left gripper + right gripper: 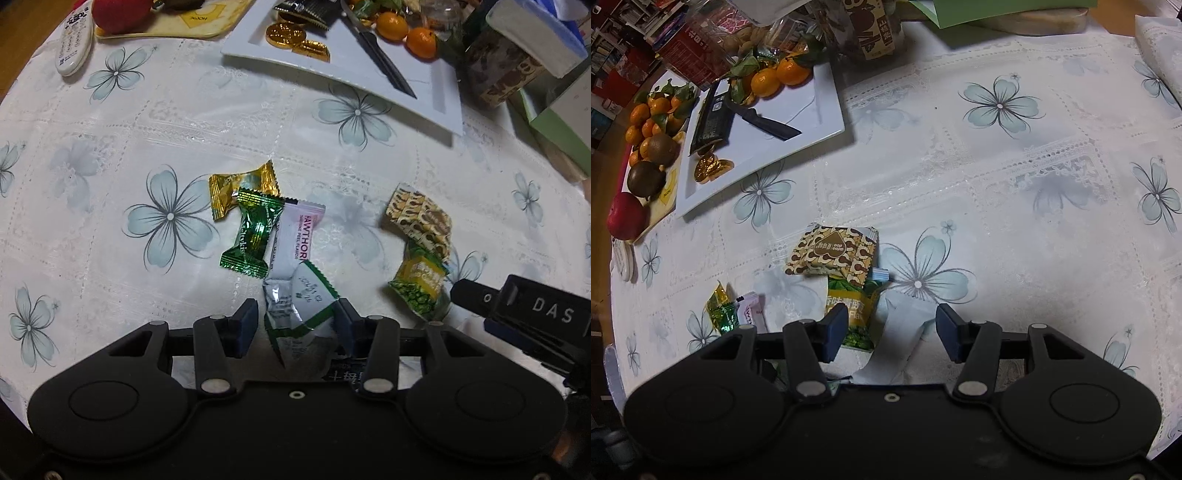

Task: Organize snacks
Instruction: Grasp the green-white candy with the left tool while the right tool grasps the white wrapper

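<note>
Snack packets lie on the flowered tablecloth. In the left wrist view my left gripper (295, 325) is open, its pads on either side of a white packet with green trim (299, 306). Beyond it lie a white hawthorn packet (293, 236), a green candy (255, 232) and a gold candy (240, 186). To the right lie a brown-patterned packet (421, 219) and a yellow-green pea packet (421, 286). My right gripper (892, 332) is open above the table, with the pea packet (855, 314) by its left pad and the patterned packet (833, 253) beyond.
A white tray (332, 70) at the back holds gold coins (291, 37), a knife (384, 62), oranges (406, 31) and a dark packet. A remote (74, 40) lies far left. Jars and boxes (506, 62) stand at the right. Fruit (650, 147) sits on a yellow board.
</note>
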